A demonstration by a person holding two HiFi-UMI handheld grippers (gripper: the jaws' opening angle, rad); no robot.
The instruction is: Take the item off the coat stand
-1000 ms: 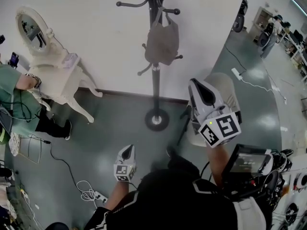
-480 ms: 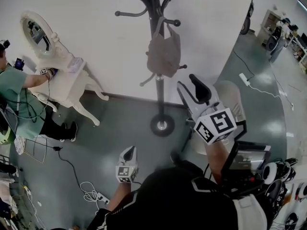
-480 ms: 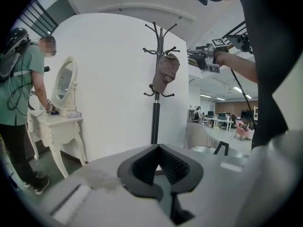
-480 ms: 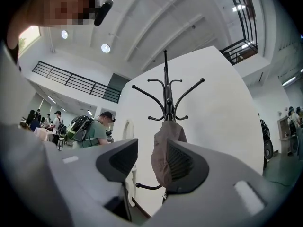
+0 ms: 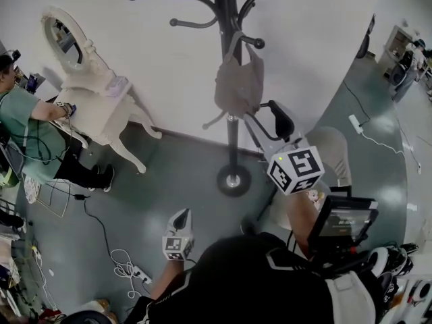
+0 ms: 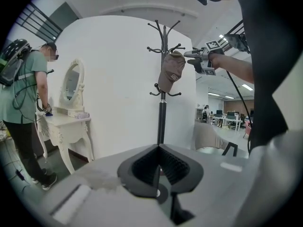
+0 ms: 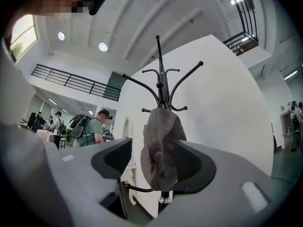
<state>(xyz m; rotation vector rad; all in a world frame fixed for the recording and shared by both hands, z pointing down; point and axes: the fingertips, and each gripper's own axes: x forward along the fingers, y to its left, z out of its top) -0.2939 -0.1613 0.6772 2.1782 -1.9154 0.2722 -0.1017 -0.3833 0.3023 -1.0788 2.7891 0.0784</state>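
A grey-brown cap hangs on a peg of the black coat stand, in front of the white wall. My right gripper is raised beside the cap's lower right side, its jaws opening. In the right gripper view the cap shows between the two spread jaws, below the stand's hooks, and the pads do not press on it. My left gripper hangs low near my body, shut and empty. From the left gripper view I see the cap and the right gripper just right of it.
A white dressing table with an oval mirror stands at the left, with a person in a green shirt at it. Cables and a power strip lie on the grey floor. The stand's round base and a grey seat are nearby.
My right gripper has risen towards the cap and its jaws have gone from shut to wide apart. The left gripper has stayed where it was.
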